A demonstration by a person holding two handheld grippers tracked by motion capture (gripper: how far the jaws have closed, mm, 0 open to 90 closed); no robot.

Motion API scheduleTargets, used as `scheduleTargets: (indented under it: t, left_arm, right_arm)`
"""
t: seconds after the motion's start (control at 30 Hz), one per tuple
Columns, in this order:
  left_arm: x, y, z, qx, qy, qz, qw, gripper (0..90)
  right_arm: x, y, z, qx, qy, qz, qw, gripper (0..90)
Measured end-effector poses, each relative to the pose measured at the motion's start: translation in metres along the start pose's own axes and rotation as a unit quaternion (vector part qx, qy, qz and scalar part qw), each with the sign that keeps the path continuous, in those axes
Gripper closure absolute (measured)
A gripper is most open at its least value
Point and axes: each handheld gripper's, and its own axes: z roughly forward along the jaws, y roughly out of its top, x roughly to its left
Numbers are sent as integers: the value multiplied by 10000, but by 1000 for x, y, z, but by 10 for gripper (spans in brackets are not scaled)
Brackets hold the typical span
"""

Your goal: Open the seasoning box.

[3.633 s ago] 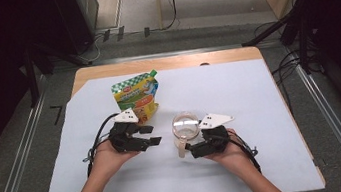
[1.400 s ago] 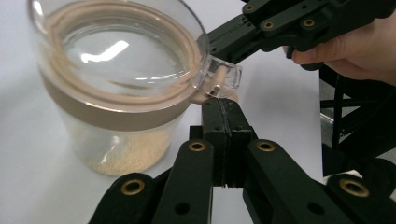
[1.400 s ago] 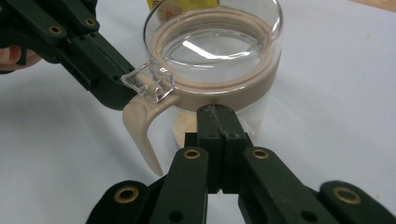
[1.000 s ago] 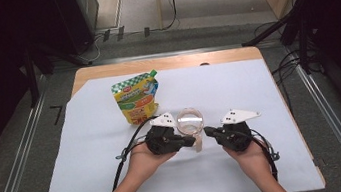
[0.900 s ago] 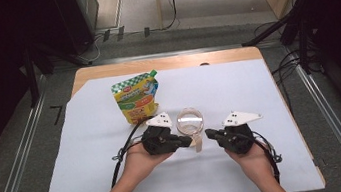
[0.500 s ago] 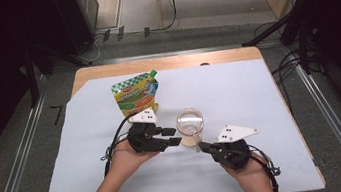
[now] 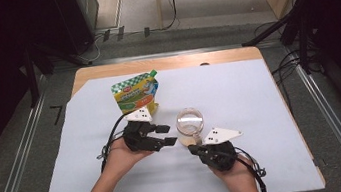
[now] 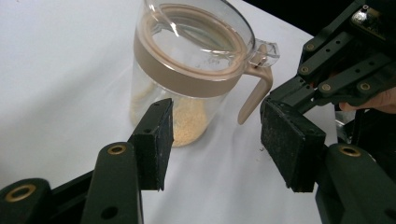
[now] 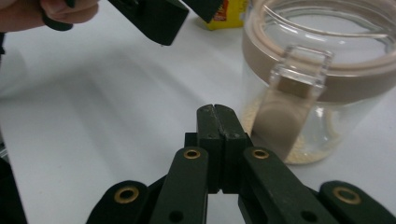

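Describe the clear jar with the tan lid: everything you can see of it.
The jar is clear plastic by its look, standing upright on the white table cover. A tan band rings its top under a clear lid, and a tan handle curves down one side. A thin layer of pale crumbs or grains covers its bottom. Nothing grips it: the left hand-held gripper is open before it, and the right hand-held gripper is shut beside the handle.
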Motion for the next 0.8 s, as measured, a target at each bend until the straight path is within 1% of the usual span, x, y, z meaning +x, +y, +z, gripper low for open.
scheduleTargets:
  t: [0.07, 0.13, 0.27, 0.33, 0.4, 0.43, 0.47, 0.5, 0.57, 0.67, 0.8]
  left_arm:
    - [0, 0, 0, 19, 16, 2, 10000, 447]
    - [2, -1, 0, 16, 22, -2, 10000, 445]
    - [3, -1, -1, 32, 49, -19, 10000, 445]
    - [3, -1, -2, 17, 69, -22, 10000, 444]
    - [3, -2, -2, -2, 69, -31, 10000, 445]
    - [3, -2, -2, -2, 69, -31, 10000, 445]
    - [4, -2, -2, 4, 86, -22, 10000, 445]
    - [4, -2, -2, 9, 85, -18, 10000, 445]
    - [4, -2, -2, 18, 102, -16, 9999, 445]
    - [4, -2, -2, 17, 97, -22, 9999, 445]
    - [3, -2, -2, 2, 102, -19, 9999, 444]
  right_arm:
    - [-3, -1, 0, -19, 11, 44, 10000, 900]
    - [-3, -2, -1, 12, -90, 43, 9999, 900]
    - [-7, -3, -4, -12, -89, 84, 9999, 900]
    - [-10, -4, -8, -15, -187, 107, 9998, 900]
    - [-15, -4, -12, -36, -237, 170, 9996, 900]
    - [-15, -4, -12, -36, -237, 170, 9996, 900]
    - [-23, -4, -18, -53, -267, 252, 9993, 900]
    - [-24, -4, -18, -46, -263, 276, 9993, 900]
    - [-26, -5, -20, -48, -261, 278, 9993, 900]
    - [-27, -5, -19, -5, -284, 231, 9993, 900]
    - [-29, -6, -20, -3, -375, 226, 9990, 900]
